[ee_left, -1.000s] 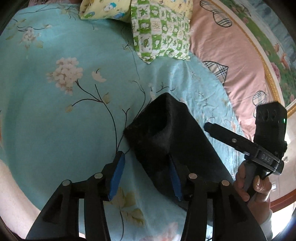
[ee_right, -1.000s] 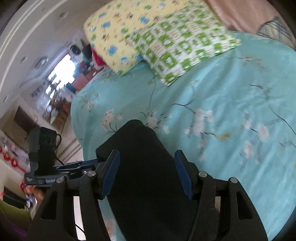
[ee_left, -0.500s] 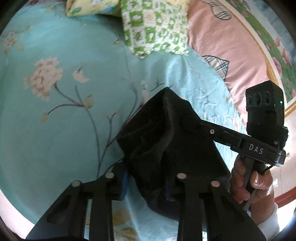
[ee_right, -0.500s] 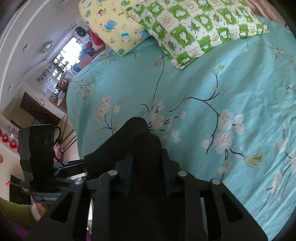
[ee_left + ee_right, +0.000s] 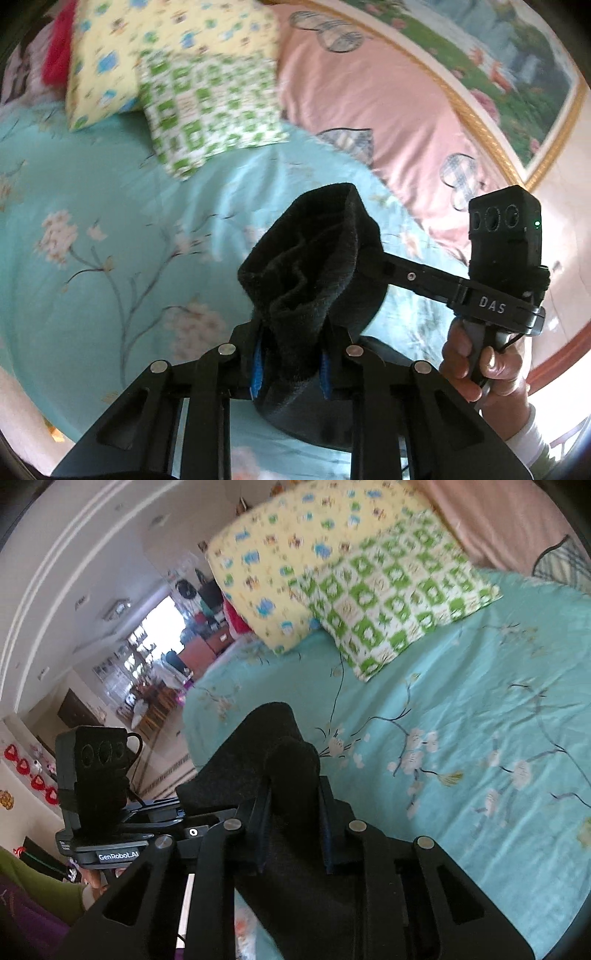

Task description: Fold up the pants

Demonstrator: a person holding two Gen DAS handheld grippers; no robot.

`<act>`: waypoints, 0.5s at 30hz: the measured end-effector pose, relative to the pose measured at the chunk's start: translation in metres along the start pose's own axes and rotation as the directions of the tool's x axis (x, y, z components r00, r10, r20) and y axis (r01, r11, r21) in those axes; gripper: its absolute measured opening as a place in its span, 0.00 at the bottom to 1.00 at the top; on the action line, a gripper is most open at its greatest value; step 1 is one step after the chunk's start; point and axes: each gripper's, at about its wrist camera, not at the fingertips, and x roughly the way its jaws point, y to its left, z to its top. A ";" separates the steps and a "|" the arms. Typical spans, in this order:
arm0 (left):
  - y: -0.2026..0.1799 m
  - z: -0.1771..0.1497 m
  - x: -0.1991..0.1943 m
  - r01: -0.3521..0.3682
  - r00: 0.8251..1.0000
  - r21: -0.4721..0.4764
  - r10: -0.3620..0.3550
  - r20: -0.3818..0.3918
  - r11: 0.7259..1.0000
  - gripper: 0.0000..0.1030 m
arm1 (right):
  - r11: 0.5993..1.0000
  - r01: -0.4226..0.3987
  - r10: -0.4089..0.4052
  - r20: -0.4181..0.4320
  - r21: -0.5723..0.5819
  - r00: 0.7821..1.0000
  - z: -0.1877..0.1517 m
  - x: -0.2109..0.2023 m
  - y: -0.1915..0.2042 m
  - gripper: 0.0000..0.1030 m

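Both the left gripper and right gripper have just clenched onto black fleecy pants, bunched above the turquoise floral bedsheet; a green-checked pillow lies beyond.

right gripper | white letters "DAS" on its black body || left gripper | white label "GenRobot.AI" on its body; small print beside it too small to read
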 end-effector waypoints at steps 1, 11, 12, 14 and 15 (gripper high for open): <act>-0.008 -0.001 -0.001 0.009 1.000 0.015 -0.009 0.001 1.000 0.22 | 1.000 0.003 -0.003 0.015 0.001 1.000 -0.003 -0.009 0.000 0.22; -0.106 -0.034 -0.002 0.135 0.990 0.176 -0.126 -0.061 0.975 0.22 | 0.996 0.041 -0.055 0.170 0.084 0.984 -0.057 -0.100 -0.008 0.21; -0.116 -0.039 0.000 0.144 0.989 0.194 -0.132 -0.072 0.971 0.22 | 0.994 0.049 -0.067 0.182 0.101 0.981 -0.066 -0.109 -0.012 0.21; -0.135 -0.049 0.005 0.159 0.986 0.226 -0.141 -0.094 0.961 0.22 | 0.990 0.059 -0.084 0.199 0.128 0.976 -0.080 -0.125 -0.017 0.21; -0.146 -0.054 0.009 0.174 0.982 0.241 -0.151 -0.112 0.955 0.22 | 0.988 0.067 -0.096 0.208 0.142 0.973 -0.088 -0.133 -0.020 0.21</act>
